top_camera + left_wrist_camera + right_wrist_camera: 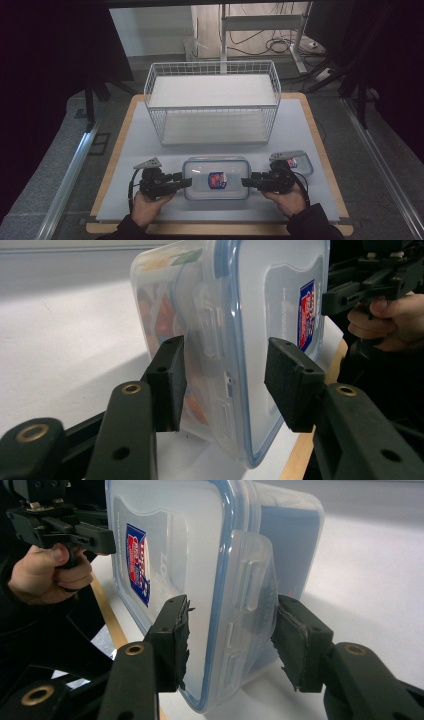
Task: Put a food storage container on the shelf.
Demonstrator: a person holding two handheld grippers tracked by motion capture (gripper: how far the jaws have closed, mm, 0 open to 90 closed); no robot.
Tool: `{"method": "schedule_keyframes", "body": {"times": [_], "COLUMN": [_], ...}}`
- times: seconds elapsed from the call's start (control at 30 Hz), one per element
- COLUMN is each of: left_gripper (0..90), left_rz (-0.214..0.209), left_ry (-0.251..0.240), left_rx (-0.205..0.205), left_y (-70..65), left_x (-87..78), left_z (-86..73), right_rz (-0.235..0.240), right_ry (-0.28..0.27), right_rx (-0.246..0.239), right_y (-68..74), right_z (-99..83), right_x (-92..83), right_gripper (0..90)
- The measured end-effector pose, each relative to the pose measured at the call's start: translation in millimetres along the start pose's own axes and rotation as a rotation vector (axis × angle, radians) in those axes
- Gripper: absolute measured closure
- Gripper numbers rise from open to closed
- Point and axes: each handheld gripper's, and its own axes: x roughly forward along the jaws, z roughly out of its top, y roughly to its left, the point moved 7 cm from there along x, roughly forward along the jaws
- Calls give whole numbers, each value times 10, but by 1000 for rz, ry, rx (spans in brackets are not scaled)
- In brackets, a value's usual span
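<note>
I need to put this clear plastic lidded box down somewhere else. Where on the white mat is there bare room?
Free: the strip between the white wire basket and the clear plastic lidded box, and the mat's left side beside the basket. Crowded: the near edge, where both tools flank the box, and the right corner with the small clear lidded container.

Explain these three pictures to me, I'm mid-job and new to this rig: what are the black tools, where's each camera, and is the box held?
A person works at the white table with a hand-held tool in each hand: the left gripper and the right gripper. One picture looks down from above; the other two come from cameras riding on each gripper. Between them lies a clear lidded food container with a blue seal. Each gripper's jaws straddle a side latch of it; the pads look not quite pressed on, so it seems not yet gripped. Behind stands a white wire basket; a smaller container sits at the right.
</note>
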Motion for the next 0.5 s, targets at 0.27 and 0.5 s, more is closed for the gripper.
{"method": "schedule_keyframes", "body": {"times": [0.27,0.5], "left_gripper": [526,529], "left_rz": [5,-2], "left_ry": [-16,-39], "left_rx": [5,14], "left_y": [-27,-62], "left_x": [-33,-80], "left_z": [94,227], "right_rz": [-18,-24], "right_ry": [-34,-70], "right_rx": [-16,-43], "right_y": [40,101], "right_z": [78,231], "right_x": [-28,-110], "right_gripper": [502,503]}}
